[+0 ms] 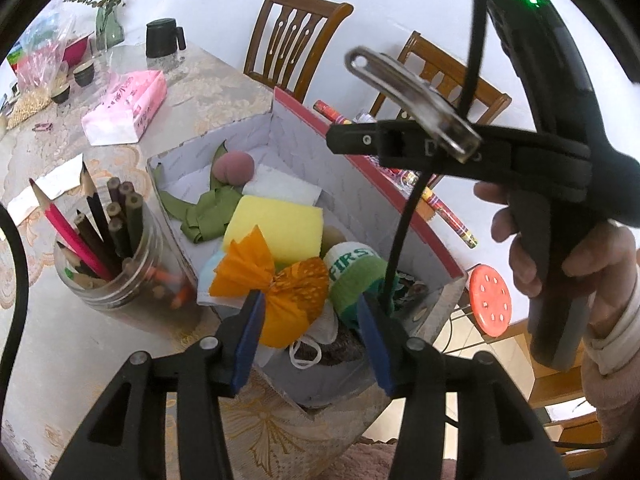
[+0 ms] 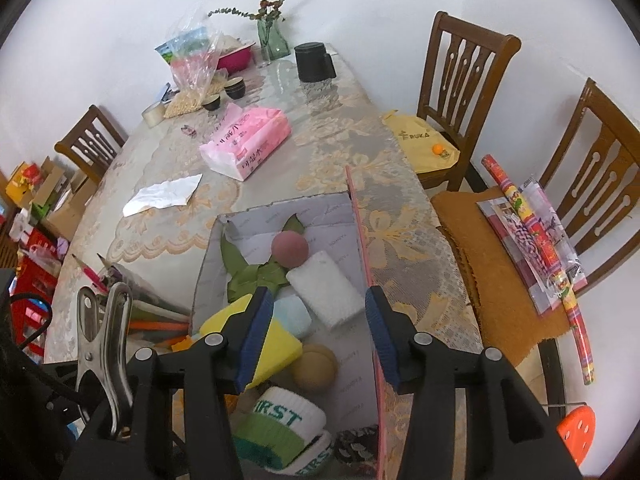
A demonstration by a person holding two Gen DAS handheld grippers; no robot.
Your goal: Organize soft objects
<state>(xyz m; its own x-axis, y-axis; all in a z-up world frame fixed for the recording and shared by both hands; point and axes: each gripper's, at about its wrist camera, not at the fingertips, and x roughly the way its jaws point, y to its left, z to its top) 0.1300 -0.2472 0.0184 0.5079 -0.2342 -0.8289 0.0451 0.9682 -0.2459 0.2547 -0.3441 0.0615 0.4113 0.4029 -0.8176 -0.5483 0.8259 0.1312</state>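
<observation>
With both my grippers hanging over the open white cardboard box with the red rim (image 2: 362, 240), nothing is in hand. My left gripper (image 1: 310, 312) has its blue pads apart, straddling the orange crepe-paper bundle tied like a bow (image 1: 276, 284) — left pad looks close to its pinched waist, but I can't tell if it touches, and I don't read it as a grip. My right gripper (image 2: 320, 320) stands wide, w/ only box floor between the pads.

Inside the box: yellow foam sponge block (image 2: 276, 340), white sponge pad (image 2: 324, 292), dusty-pink soft ball (image 2: 290, 249) at the far end, green ribbon bow (image 2: 256, 276), rolled white-and-green "FIRST" socks (image 2: 280, 428), tan round puff (image 2: 314, 368).

Handling, my guess: all v. light and squashy, nothing fragile. Crepe bundle crushes and tears easily — take it at the tied waist, light squeeze. Sponges spring back; pinch across the short side. Ball may squirt out, so grip on centre. Socks: grab mid-roll so it doesn't unwind.
</observation>
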